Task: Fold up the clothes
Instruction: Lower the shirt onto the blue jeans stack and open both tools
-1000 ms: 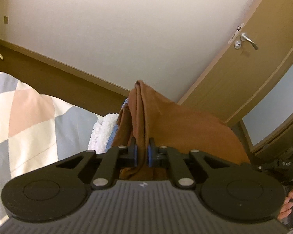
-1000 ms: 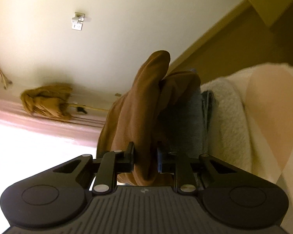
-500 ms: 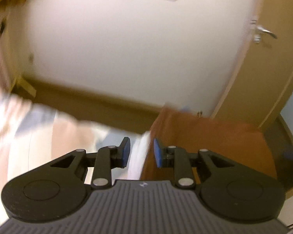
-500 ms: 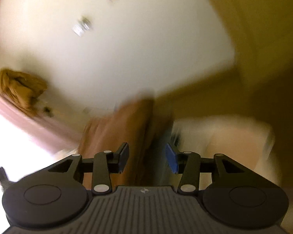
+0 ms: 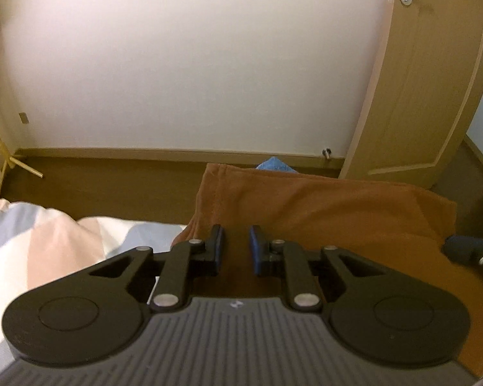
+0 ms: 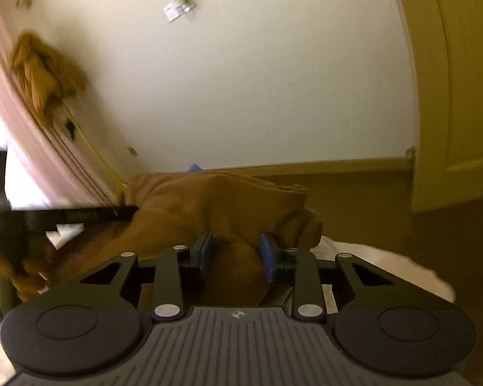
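Note:
A brown garment [image 5: 322, 206] lies folded and flat on the bed, with a blue cloth [image 5: 273, 164] peeking out behind it. My left gripper [image 5: 235, 244] hovers over its near left part. The jaws stand a little apart and are closing, and the pads do not press the fabric. In the right wrist view the same brown garment [image 6: 209, 199] is more bunched at its right end. My right gripper [image 6: 236, 251] has its jaws apart and closing, with brown fabric showing in the gap but not pinched.
The bed cover [image 5: 48, 241] has pink, grey and white patches. A white fluffy towel [image 6: 370, 257] lies right of the garment. Dark floor and a white wall are beyond the bed, a wooden door [image 5: 434, 80] at the right. Another brown cloth [image 6: 45, 74] hangs at the far left.
Both grippers were shut on the raised brown garment; they have let go, and it now lies flat on the bed. Both views have rolled towards level and the left one shifted sideways.

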Tool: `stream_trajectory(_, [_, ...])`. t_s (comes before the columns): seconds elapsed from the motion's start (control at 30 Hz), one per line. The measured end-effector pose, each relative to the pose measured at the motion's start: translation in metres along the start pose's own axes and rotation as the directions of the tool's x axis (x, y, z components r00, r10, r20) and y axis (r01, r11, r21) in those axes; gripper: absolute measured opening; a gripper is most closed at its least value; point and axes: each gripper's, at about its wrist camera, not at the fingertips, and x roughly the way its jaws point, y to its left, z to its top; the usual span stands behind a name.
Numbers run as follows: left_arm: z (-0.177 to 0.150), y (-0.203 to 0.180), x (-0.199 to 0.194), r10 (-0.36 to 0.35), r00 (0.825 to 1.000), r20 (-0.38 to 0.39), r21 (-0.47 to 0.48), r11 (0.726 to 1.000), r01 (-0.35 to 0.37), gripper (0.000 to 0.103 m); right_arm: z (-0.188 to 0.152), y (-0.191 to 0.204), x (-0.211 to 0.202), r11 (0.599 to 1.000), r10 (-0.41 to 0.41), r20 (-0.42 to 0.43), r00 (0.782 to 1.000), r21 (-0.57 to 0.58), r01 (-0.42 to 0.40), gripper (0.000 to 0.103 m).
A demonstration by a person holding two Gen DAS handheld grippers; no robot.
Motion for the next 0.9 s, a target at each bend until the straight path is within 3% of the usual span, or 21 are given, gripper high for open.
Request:
stream_trajectory(0.1, [-0.002,-0.002,-0.010,0.002,1.000,0.000,0.030,1.000,-0.002,0.016,0.019,-0.027,-0.026,0.978,0.071,0.054,0.996,0.194,-0.080,0.033])
stream_trajectory(0.23, [-0.002,-0.006,-0.004,-0.008,1.000,0.005,0.006,1.000,0.008,0.016,0.038,-0.069,-0.023,0.905,0.115,0.057,0.992,0.406,-0.128,0.032])
stream_trajectory(0.33, [0.000,-0.007,-0.002,-0.015,1.000,0.006,-0.018,1.000,0.015,0.015,0.047,-0.080,0.003,0.884,0.165,-0.014,0.986,0.445,-0.142,0.033])
stream_trajectory(0.37, [0.000,-0.007,-0.001,-0.016,1.000,0.007,-0.021,1.000,0.017,0.015,0.049,-0.082,0.010,0.877,0.178,-0.037,0.983,0.458,-0.142,0.021])
stream_trajectory(0.4, [0.001,-0.007,-0.001,-0.019,1.000,0.008,-0.023,1.000,0.019,0.016,0.052,-0.080,0.011,0.881,0.200,-0.037,0.979,0.444,-0.163,0.006])
stream_trajectory(0.47, [0.003,-0.005,-0.001,-0.037,0.999,0.013,-0.026,0.999,0.038,0.016,0.062,-0.063,-0.006,0.919,0.193,0.012,0.981,0.348,-0.186,0.004])
stream_trajectory(0.53, [0.003,-0.002,0.001,-0.057,0.998,0.016,-0.030,0.998,0.057,0.016,0.068,-0.052,-0.025,0.931,0.189,0.044,0.981,0.310,-0.193,0.004])
stream_trajectory(0.6, [0.003,-0.003,0.003,-0.060,0.998,0.014,-0.026,0.998,0.060,0.016,0.070,-0.051,-0.032,0.935,0.149,0.037,0.988,0.320,-0.153,0.003])
stream_trajectory(0.7, [0.003,-0.004,0.008,-0.053,0.999,0.004,-0.024,0.998,0.053,0.017,0.051,-0.073,0.006,0.934,0.045,-0.071,0.996,0.358,-0.017,0.004])
stream_trajectory(0.83, [0.004,-0.006,0.006,-0.047,0.999,0.010,-0.007,0.999,0.047,0.016,0.045,-0.081,0.006,0.920,0.033,-0.068,0.997,0.392,-0.004,0.010])
stream_trajectory(0.87, [0.004,-0.004,0.006,-0.046,0.999,0.011,-0.006,0.999,0.046,0.016,0.048,-0.083,-0.002,0.911,0.029,-0.055,0.998,0.413,-0.004,0.031])
stream_trajectory(0.9, [0.002,-0.004,0.005,-0.046,0.999,0.011,-0.007,0.999,0.046,0.016,0.046,-0.090,-0.010,0.892,0.020,-0.042,0.999,0.452,0.001,0.038])
